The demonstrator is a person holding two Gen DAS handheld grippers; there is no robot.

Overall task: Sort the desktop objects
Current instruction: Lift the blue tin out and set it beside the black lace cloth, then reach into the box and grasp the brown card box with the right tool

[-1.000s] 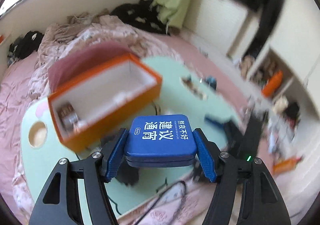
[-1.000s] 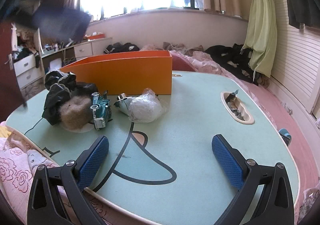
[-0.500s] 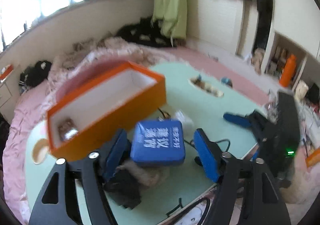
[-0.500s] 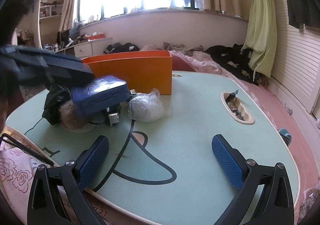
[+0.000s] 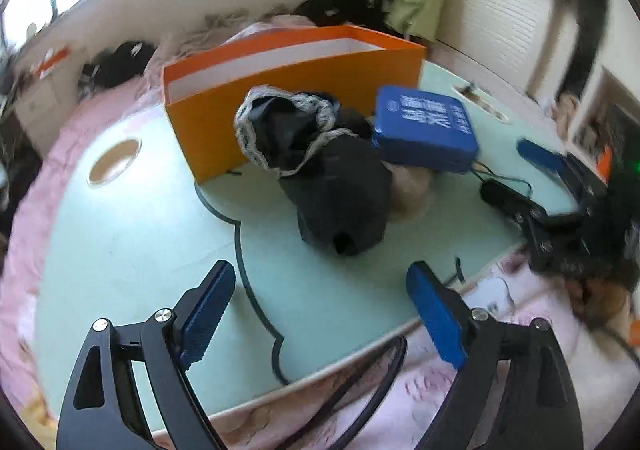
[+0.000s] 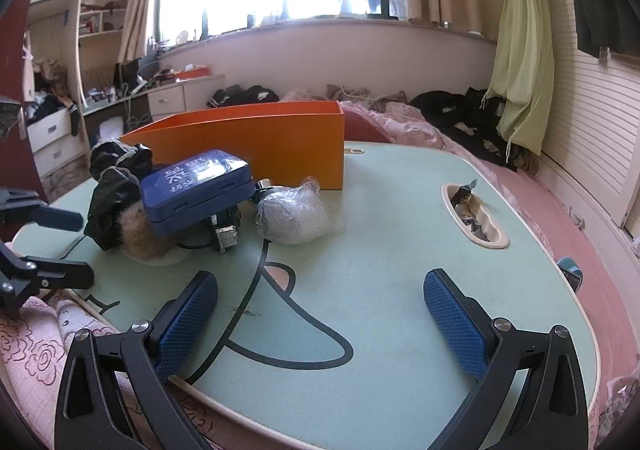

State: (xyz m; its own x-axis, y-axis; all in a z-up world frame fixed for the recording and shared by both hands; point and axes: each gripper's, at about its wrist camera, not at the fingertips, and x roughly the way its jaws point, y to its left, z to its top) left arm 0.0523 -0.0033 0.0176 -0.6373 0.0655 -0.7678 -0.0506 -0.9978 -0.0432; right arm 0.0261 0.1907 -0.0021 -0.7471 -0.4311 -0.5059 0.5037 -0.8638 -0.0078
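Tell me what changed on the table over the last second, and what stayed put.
The left gripper let go of the blue tin: a second ago it was clamped between the pads, now it rests tilted on the pile beside the orange box, and the jaws are opening with nothing between them. The right gripper, the box and the plastic-wrapped bundle stayed put.

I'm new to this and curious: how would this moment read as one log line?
left gripper: opening, empty | blue tin: tilted atop clutter, outside orange box | right gripper: open, empty
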